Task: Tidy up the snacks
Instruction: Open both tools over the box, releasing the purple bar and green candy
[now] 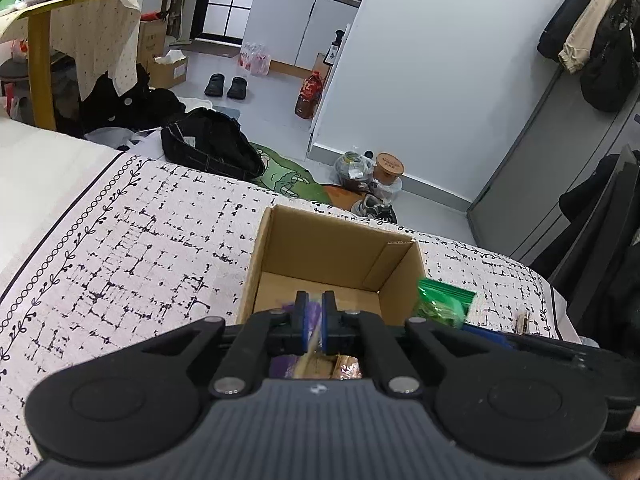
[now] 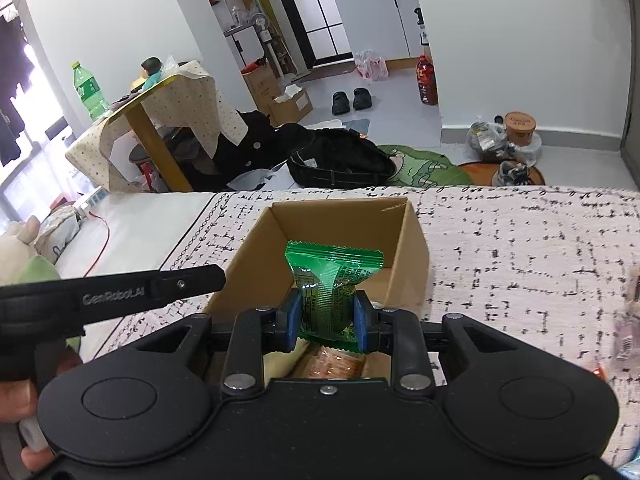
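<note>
A: Where's the box?

B: Open cardboard box (image 1: 332, 264) sits on the bed w/ the black-and-white patterned cover (image 1: 132, 248). Both cams look into it from the near side. In the right wrist view it's centre frame, flaps gone or folded, can't tell which.

A: Right gripper?

B: Right gripper (image 2: 328, 316) has its blue-padded fingers (image 2: 362, 320) clamped on a green snack packet (image 2: 330, 280), one pad on each side of the lower half. Packet is upright, crimped top edge up, hanging over the box opening, nearer the near wall. Left wrist view catches the same packet at the right rim, blurred.

A: Left one?

B: Left gripper (image 1: 312, 316) fingers are nearly together, pinching a thin purple wrapper (image 1: 313, 312) between the pads. More purple plus a tan/orange packet (image 1: 344, 366) shows below, behind the gripper body; can't tell if the purple there is the same item. Gripper is over the near edge of the box.

A: Anything already in the box?

B: Far part of the box floor is bare cardboard. At the near end, right wrist view shows an orange-ish wrapped snack (image 2: 334, 362) under the green one, partly hidden by the gripper.

A: Other snacks around?

B: Pinkish clear wrappers (image 2: 626, 332) on the cover at far right, blurred. The left gripper's black arm (image 2: 112, 296) crosses the left side of the right wrist view, beside the box.
</note>
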`<state>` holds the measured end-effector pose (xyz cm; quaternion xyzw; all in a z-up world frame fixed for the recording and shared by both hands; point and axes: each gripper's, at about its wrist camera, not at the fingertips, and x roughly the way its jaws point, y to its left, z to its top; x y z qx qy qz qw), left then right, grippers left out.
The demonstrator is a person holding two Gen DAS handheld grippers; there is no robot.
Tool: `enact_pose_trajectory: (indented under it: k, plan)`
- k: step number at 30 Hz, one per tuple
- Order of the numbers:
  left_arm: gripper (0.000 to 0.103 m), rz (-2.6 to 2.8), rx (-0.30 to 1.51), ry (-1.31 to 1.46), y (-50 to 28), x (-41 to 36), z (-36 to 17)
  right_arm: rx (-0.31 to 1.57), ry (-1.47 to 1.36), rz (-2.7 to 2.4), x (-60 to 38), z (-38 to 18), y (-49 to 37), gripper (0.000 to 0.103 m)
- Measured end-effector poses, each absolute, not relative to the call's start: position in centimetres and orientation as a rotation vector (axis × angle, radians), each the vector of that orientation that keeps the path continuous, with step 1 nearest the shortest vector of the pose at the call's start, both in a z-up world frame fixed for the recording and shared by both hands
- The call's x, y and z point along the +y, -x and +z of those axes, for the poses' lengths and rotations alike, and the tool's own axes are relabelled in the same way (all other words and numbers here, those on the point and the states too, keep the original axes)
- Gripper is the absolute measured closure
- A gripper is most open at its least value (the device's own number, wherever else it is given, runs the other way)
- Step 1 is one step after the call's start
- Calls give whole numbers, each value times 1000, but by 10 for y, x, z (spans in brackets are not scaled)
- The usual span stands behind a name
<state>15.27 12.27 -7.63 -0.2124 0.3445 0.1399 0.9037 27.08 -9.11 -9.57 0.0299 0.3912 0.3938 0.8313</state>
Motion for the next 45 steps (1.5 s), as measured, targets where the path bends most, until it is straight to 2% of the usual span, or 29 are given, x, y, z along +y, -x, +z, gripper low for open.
enact_pose_trajectory:
  k: [4, 7, 10, 11, 13, 15, 21, 23, 25, 29, 35, 38, 45]
  plan:
    - [100, 298, 728, 433, -151, 123, -75, 844, -120, 881, -86, -97, -274, 70]
    - [95, 306, 739, 428, -151, 123, -76, 848, -138, 887, -91, -97, -274, 59]
    - [80, 305, 750, 423, -152, 121, -78, 849, -150, 858, -103, -97, -276, 57]
    - [69, 305, 751, 421, -152, 119, -78, 849, -154, 849, -106, -96, -277, 57]
    - [54, 306, 750, 413, -153, 115, -78, 848, -164, 829, -115, -96, -279, 56]
    - [43, 307, 747, 406, -154, 112, -78, 846, -172, 808, -123, -96, -280, 54]
    - [24, 288, 767, 411, -158, 102, -79, 833, -168, 754, -145, -95, -278, 43]
    - [18, 289, 777, 408, -159, 98, -79, 821, -153, 730, -150, -94, -276, 32]
    - [15, 286, 779, 409, -160, 94, -80, 806, -125, 693, -157, -94, -274, 23]
    - [13, 276, 794, 409, -161, 84, -82, 805, -105, 653, -170, -96, -272, 18]
    - [0, 249, 783, 397, -162, 68, -81, 792, -122, 609, -193, -98, -266, 4]
    - [0, 242, 776, 385, -163, 58, -80, 788, -144, 596, -207, -99, -267, 0]
    - [0, 185, 773, 371, -168, 34, -78, 780, -165, 573, -234, -104, -263, 0]
